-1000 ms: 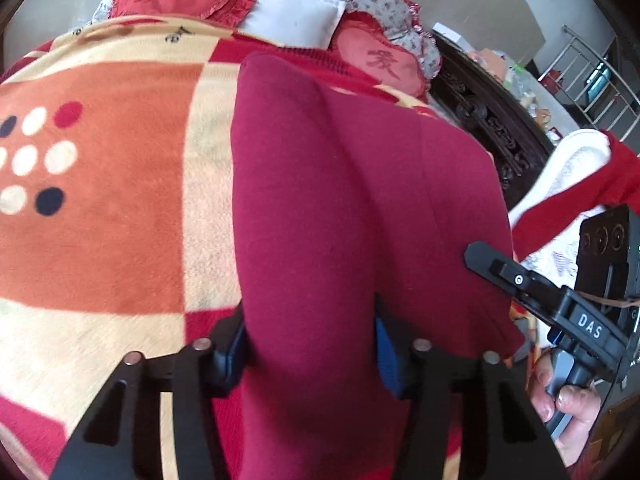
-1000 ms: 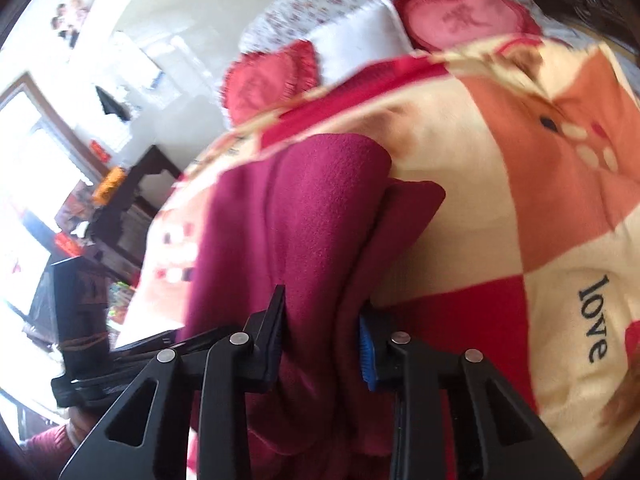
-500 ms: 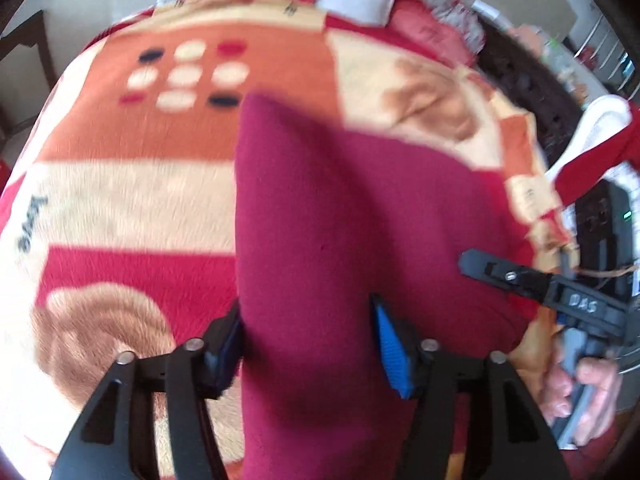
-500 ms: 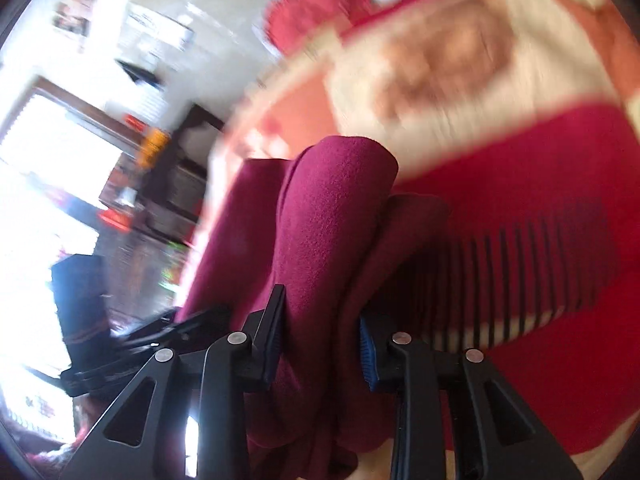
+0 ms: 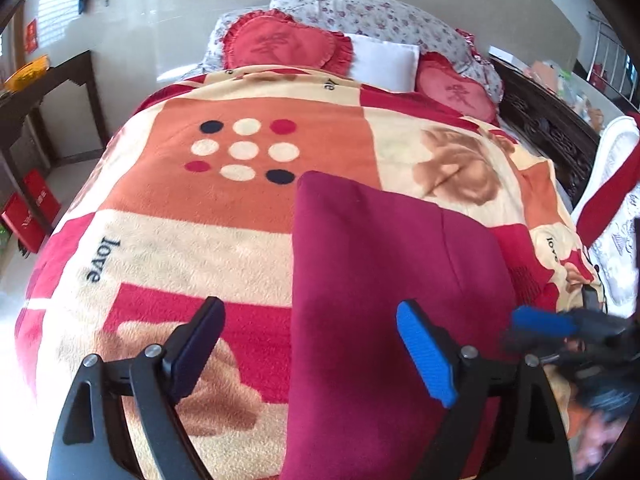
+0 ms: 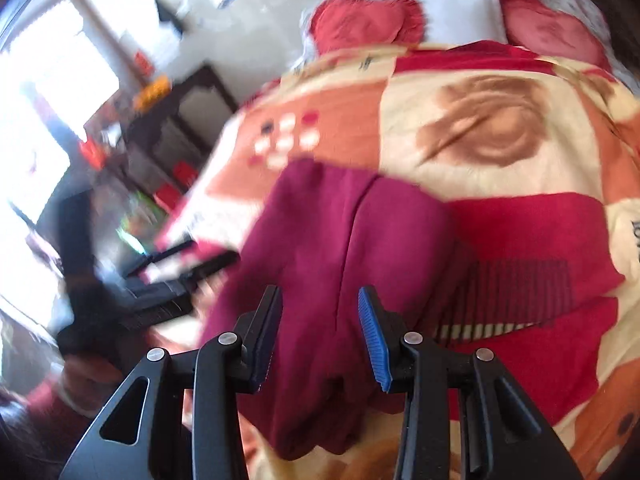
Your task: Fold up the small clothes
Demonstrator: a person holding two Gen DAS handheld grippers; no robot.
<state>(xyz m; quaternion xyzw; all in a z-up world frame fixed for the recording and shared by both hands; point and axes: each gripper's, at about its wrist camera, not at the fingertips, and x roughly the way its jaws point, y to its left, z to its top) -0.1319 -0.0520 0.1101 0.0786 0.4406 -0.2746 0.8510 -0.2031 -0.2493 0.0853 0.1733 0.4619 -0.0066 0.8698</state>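
A folded dark red fleece garment (image 5: 384,288) lies on the patterned bed blanket (image 5: 192,240). My left gripper (image 5: 310,344) is open, its fingers spread wide over the garment's near left edge, not touching it. In the right wrist view the same garment (image 6: 344,248) lies folded with a seam down its middle. My right gripper (image 6: 320,332) is open, its jaws either side of the garment's near end. The right gripper also shows blurred at the right edge of the left wrist view (image 5: 560,332).
Two red heart cushions (image 5: 280,42) and a white pillow (image 5: 380,60) lie at the bed's head. A dark wooden table (image 5: 44,84) stands at the left, a carved dark bed frame (image 5: 548,132) at the right. Red boxes (image 5: 28,216) sit on the floor.
Both grippers have opened and let go of the garment, which now lies flat on the blanket. Both have pulled back from it.
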